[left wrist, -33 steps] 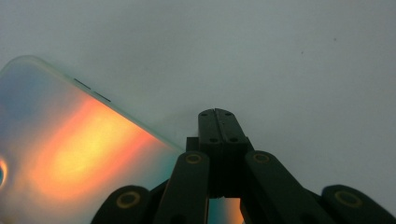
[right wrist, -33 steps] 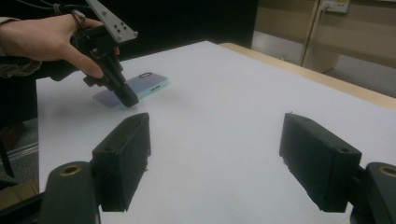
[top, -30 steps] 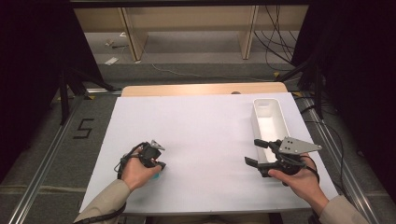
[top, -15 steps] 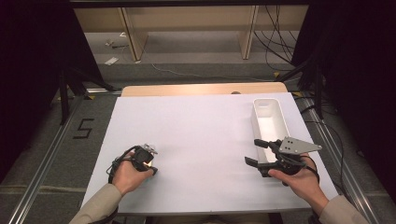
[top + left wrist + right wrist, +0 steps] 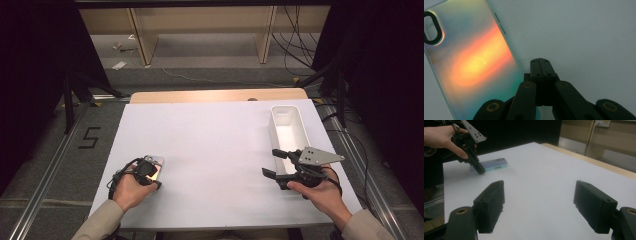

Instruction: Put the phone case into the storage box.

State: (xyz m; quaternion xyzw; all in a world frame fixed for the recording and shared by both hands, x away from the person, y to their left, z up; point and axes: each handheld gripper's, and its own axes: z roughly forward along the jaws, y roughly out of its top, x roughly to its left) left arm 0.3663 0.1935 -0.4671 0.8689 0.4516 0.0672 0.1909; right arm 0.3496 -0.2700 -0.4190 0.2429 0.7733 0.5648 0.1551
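Glossy iridescent phone case (image 5: pixel 471 62), matt white table cover (image 5: pixel 215 145)

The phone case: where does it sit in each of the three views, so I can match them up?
High view: the phone case lies lower left on the white table cover, under the left tool.
Left gripper view: the case fills the left half, beside the shut jaws.
Right gripper view: upper left, under the left tool.
Shared landmark: the white table cover.
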